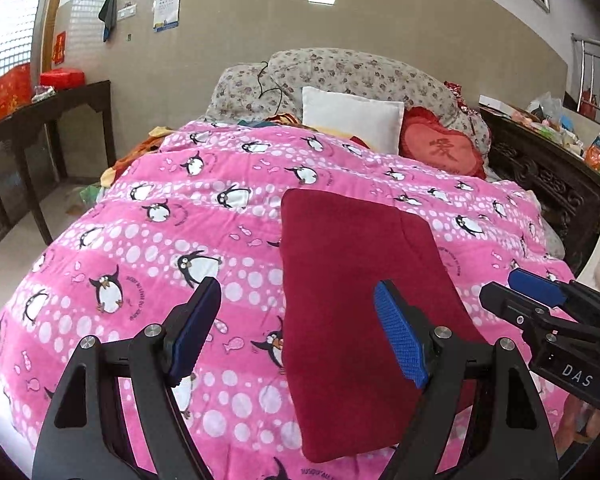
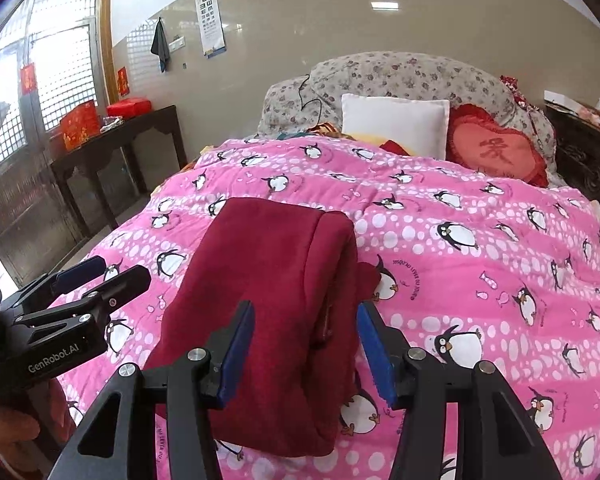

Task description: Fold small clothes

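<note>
My left gripper (image 1: pixel 296 332) hung open and empty above the near edge of the pink penguin quilt (image 1: pixel 140 240). My right gripper (image 2: pixel 306 352) was parted too, clear of the cloth. The folded dark red garment (image 2: pixel 268 300) lay flat on that quilt.

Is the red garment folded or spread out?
Folded. The red garment lies as a compact rectangle on the quilt, with a doubled edge showing along its right side.

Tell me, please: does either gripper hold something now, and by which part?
Nothing is held. The left gripper and right gripper are both open above the folded dark red fleece garment, which lies free on the pink penguin-print quilt.
</note>
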{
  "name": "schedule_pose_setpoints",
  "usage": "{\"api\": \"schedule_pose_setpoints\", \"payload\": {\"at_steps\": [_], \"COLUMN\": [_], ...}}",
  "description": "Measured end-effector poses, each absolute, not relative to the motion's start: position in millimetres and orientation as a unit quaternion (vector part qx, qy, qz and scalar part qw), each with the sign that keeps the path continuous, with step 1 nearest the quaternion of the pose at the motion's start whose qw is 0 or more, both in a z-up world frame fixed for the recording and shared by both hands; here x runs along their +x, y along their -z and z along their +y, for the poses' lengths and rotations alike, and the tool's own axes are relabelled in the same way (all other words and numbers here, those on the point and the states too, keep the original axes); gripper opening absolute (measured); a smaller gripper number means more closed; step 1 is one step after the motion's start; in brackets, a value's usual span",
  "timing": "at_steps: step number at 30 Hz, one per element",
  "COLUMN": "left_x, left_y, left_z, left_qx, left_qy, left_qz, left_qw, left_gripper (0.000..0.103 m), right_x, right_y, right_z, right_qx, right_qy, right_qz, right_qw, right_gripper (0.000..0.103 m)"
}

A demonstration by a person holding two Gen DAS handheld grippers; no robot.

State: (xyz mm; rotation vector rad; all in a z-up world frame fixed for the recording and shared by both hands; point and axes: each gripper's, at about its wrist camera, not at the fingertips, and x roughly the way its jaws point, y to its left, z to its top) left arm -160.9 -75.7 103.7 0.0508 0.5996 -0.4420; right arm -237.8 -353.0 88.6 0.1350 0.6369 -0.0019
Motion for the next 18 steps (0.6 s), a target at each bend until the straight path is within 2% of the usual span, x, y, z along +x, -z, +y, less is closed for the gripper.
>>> {"api": "schedule_pose_setpoints", "payload": {"at_steps": [18], "left_x": [-161.6], "left_y": [-99.1], "left_z": [-84.1], "left_qx": [0.044], "left_qy": [0.209], "left_qz": [0.297], "left_qw": [0.931], "left_gripper": [0.080], "right_x": [-233.0], "right_y": [-79.8], "right_z": [-354.1], "right_qx": [0.083], "right_qy": [-0.010], "right_qz": [0.325], "right_qw": [0.942], "right_gripper": [0.052]}}
